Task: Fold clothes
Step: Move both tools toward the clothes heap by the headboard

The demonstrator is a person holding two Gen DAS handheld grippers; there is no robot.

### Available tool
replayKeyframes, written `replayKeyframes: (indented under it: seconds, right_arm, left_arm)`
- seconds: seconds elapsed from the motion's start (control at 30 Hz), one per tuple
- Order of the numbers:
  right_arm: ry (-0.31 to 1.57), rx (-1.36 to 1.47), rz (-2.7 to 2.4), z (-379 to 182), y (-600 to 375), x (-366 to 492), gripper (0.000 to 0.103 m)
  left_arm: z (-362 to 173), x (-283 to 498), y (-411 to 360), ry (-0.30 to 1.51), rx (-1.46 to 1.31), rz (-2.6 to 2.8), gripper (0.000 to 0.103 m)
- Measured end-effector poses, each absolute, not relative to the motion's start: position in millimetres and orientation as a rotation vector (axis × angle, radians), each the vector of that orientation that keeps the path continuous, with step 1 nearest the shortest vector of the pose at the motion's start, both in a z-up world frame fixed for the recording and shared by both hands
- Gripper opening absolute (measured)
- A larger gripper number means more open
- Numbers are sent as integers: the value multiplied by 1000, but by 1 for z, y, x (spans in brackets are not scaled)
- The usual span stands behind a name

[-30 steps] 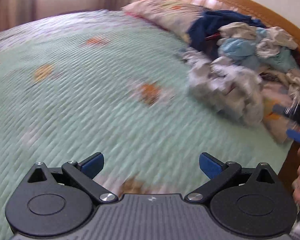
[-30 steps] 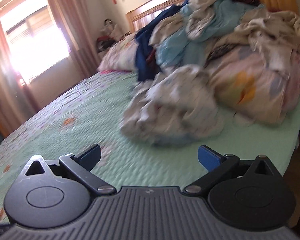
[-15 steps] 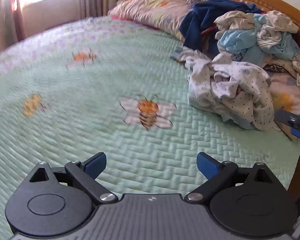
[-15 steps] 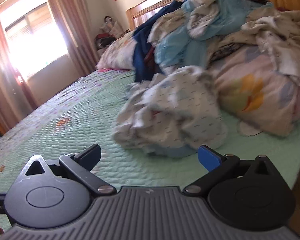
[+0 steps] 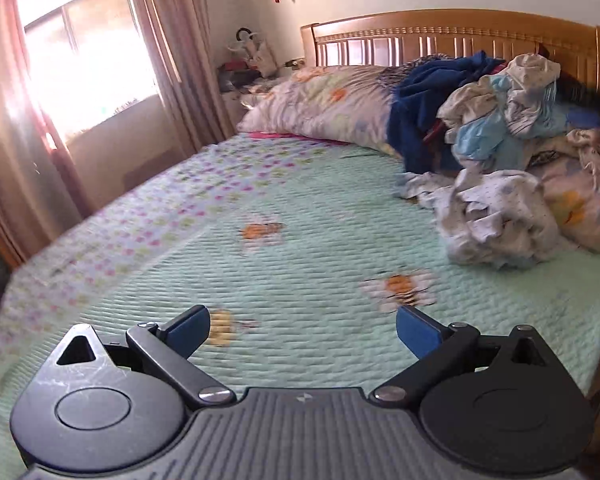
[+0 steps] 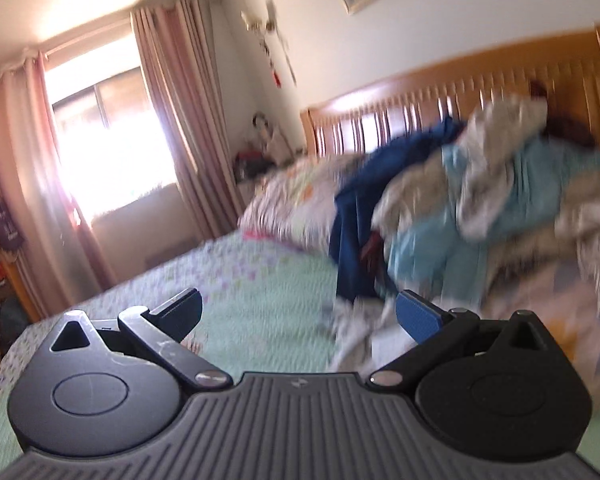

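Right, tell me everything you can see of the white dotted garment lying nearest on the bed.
The white dotted garment is a crumpled heap of thin, soft-looking fabric, white with small dark dots and a bluish tint in its folds. It lies unfolded on the green quilted bedspread, at the front of the clothes pile, leaning against a floral bundle behind it. Neither gripper touches it; in the right wrist view it is blurred.

The left claw [image 5: 302,332] is black, with two blue pads at its tips, two big round discs, shiny silver screws and a grey ribbed middle part. The right claw [image 6: 298,314] looks the same, with white scratches on one disc.
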State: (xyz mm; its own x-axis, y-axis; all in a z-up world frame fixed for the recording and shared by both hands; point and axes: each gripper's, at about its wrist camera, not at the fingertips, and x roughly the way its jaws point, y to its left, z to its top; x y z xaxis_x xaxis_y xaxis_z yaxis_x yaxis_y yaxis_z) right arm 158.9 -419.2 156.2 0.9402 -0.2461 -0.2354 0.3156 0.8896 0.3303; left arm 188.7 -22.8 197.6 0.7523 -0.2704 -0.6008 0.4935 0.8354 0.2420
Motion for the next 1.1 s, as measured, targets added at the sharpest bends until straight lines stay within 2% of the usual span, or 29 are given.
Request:
replayKeyframes:
  seconds: [0.17,0.37,0.47,0.6,0.87,0.97,1.1]
  right_arm:
    - [56,317,-341,204,-428,151,102]
    - [69,306,-200,214,-393,144,102]
    - [21,400,-204,244,-411,146,102]
    - [-48,288,-190,283,-415,131,102]
    - [-76,585,-112,304,-479,71,102]
    - [-70,515,-153,305,-485,45,103]
    - [67,358,-149,279,-462,33,102]
  left_arm:
    - [245,180,16,462,388,-411,100]
    - [295,178,68,429,396,-305,101]
    - [329,169,94,376,280,-340,102]
    - [355,153,108,312,208,-364,102]
    - [329,106,42,370,277,-406,102]
    - [301,98,7,436,212,-420,102]
    - [237,103,-49,533,166,-435,102]
